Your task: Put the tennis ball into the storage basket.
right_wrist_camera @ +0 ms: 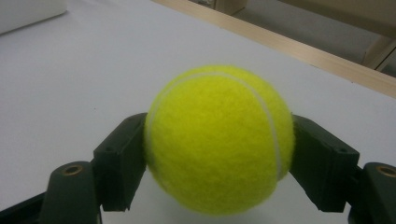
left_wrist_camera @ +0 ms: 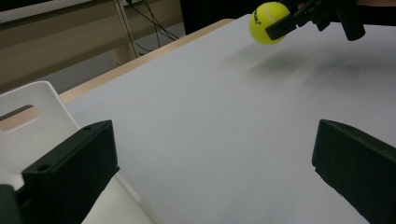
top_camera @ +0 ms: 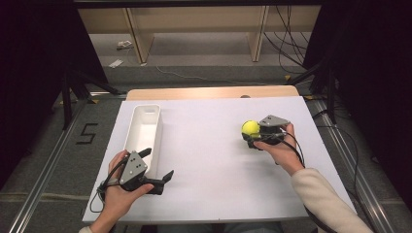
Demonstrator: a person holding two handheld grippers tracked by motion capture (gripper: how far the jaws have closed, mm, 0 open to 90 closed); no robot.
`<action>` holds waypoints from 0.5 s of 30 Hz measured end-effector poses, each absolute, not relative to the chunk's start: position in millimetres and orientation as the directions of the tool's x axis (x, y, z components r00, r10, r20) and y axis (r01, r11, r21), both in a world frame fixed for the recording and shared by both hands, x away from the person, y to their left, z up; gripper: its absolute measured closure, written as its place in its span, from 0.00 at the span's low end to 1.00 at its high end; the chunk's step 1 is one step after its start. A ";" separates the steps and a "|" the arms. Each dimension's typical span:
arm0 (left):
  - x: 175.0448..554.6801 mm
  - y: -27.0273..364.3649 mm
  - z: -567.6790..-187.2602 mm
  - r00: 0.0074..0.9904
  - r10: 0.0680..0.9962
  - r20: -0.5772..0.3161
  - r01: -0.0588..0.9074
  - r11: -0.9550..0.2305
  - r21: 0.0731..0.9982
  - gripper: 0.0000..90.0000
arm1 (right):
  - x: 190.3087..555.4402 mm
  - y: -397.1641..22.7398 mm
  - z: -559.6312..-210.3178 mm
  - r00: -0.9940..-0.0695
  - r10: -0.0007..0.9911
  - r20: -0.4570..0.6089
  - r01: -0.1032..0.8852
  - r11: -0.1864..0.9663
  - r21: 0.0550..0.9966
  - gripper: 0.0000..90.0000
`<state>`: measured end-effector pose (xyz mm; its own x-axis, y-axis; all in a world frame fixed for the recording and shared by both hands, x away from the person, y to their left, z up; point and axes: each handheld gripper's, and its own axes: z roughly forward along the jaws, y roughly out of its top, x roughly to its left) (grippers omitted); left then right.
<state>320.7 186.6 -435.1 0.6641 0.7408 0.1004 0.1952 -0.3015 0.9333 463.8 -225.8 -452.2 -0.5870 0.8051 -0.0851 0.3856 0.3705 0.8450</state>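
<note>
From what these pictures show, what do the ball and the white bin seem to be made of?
The ball, held in the right gripper, looks like yellow felt over rubber: fuzzy nap, a pale curved seam. The bin seems moulded white plastic: smooth, matte walls, rounded corners, a cut handle slot.

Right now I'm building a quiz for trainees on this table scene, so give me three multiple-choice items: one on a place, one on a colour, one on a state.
1. Where does the white bin stand?
A. on the table's left side
B. on the right edge
C. under the table

2. What colour is the tennis ball?
A. red
B. yellow-green
C. blue

3. How is the left tool?
A. shut on the ball
B. shut on the bin
C. open, holding nothing

Key: 1 A, the high view shows the bin at left; 2 B, the right tool clamps a yellow-green ball; 3 C, its jaws stand wide apart over bare table.
</note>
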 end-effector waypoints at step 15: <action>320.7 186.5 -435.0 0.664 0.741 0.100 0.195 -0.301 0.933 0.00 | 462.4 -224.1 -446.2 -0.584 0.808 -0.079 0.375 0.355 0.856 0.29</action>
